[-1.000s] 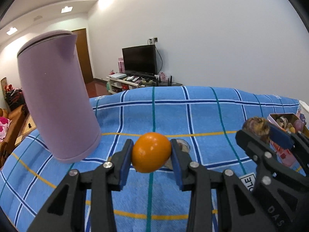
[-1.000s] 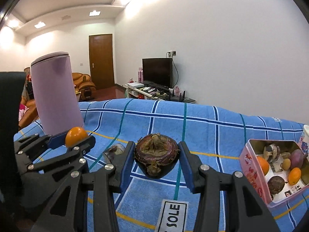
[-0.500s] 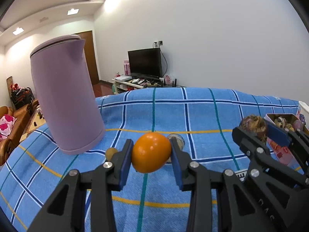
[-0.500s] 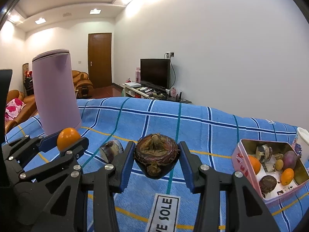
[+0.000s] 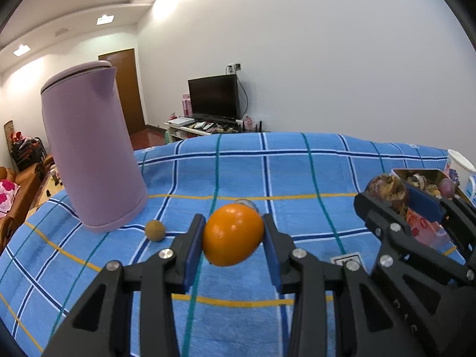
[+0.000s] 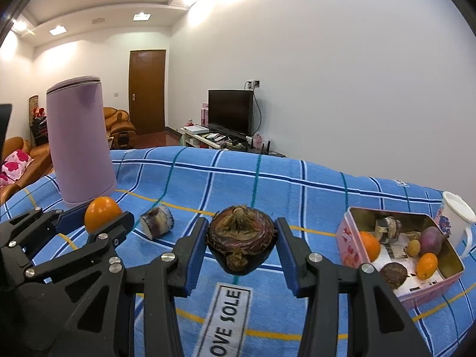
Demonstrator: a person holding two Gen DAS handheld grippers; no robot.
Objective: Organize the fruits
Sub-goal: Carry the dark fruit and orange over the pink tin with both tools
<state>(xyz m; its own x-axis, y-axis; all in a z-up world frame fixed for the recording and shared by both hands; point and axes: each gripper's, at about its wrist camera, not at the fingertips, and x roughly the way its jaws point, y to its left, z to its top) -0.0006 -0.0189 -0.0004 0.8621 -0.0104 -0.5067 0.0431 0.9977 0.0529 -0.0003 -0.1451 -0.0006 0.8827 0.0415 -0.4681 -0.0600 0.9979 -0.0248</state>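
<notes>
Presently, left gripper (image 5: pixel 233 239): its blue pads are clamping an orange fruit (image 5: pixel 233 234) from both sides, jaws only partly apart, holding it clear above the blue checked cloth (image 5: pixel 297 178).
Orange fruit, orientation: it is egg-shaped, its long axis lying roughly across the jaws and tilting slightly up toward the right pad.
Right gripper (image 6: pixel 241 245): its pads are gripping a dark purple-brown fruit (image 6: pixel 241 242), jaws standing a little wider than the left pair, the fruit hanging above the cloth.
Dark fruit, orientation: its dried calyx is facing up and toward the camera, its broad axis running from pad to pad.
Pink tin (image 6: pixel 351 238): it is sitting on the cloth to the right of the right gripper, lid off, holding several fruits.
White mug (image 6: pixel 455 217): it is standing just behind the tin.
Lilac kettle (image 5: pixel 89 154): it is standing upright on the cloth at left.
Small brown fruit (image 5: pixel 155 231): it is lying just beside the kettle's base.
Cut purple piece (image 6: pixel 157 221): it is resting on the cloth between the two grippers.
</notes>
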